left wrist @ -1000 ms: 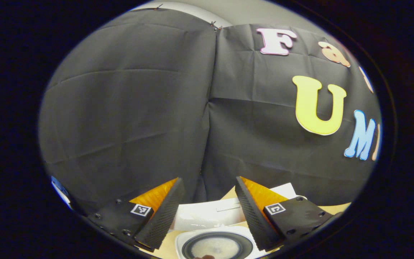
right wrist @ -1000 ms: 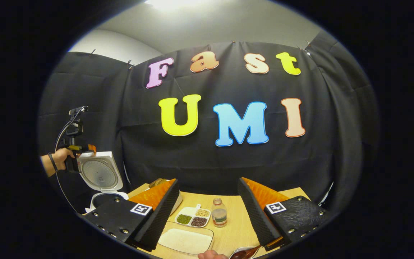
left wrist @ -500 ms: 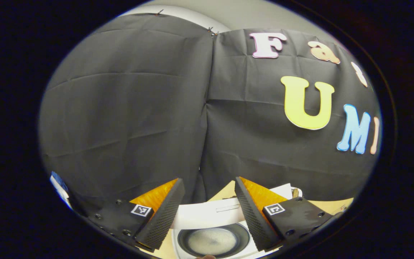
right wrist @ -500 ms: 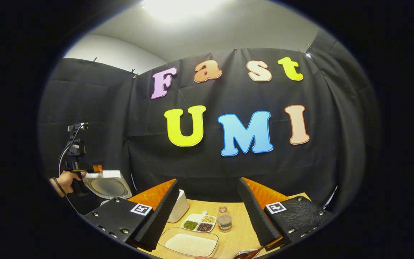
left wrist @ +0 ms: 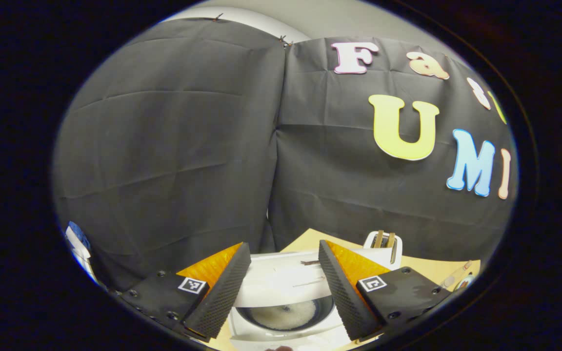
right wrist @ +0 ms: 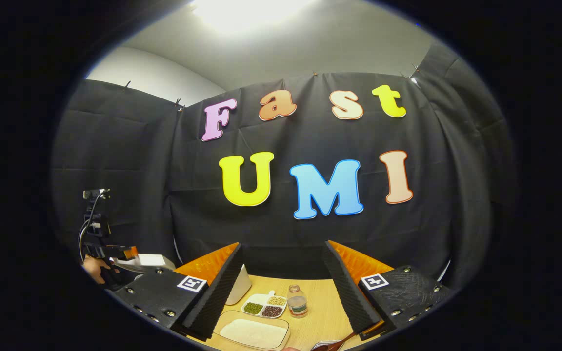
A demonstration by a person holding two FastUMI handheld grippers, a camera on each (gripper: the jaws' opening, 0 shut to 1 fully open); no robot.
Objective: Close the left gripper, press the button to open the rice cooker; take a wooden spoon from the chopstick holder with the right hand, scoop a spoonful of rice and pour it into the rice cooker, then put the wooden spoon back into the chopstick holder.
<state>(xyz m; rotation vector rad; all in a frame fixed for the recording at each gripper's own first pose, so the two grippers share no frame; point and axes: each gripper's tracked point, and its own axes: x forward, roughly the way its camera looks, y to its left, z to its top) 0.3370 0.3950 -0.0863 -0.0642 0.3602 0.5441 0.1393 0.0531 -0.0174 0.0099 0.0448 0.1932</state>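
Observation:
The white rice cooker (left wrist: pixel 281 336) sits right below my left gripper (left wrist: pixel 283 245), which is open. Its white lid (left wrist: pixel 281 279) is tilted low over the inner pot (left wrist: pixel 283 316), where pale rice shows. The white chopstick holder (left wrist: pixel 383 244) stands behind the cooker with wooden handles sticking up. In the right gripper view my right gripper (right wrist: pixel 282 245) is open with nothing between its fingers, high over the table. Far left there, a hand (right wrist: pixel 94 268) holds the left gripper (right wrist: pixel 115 252) against the lid (right wrist: pixel 145 260). A clear tray of rice (right wrist: pixel 254 332) lies below.
On the wooden table (right wrist: pixel 322 312) are a divided dish of beans (right wrist: pixel 264 307) and a small bottle (right wrist: pixel 298 302). The chopstick holder (right wrist: pixel 240 287) is half hidden by my right gripper's left finger. A brown and silvery object (right wrist: pixel 333 345) pokes in at the bottom edge.
The cooker lid has swung down from upright to nearly flat, and the left gripper has come down with it. The right gripper has stayed open and about in place.

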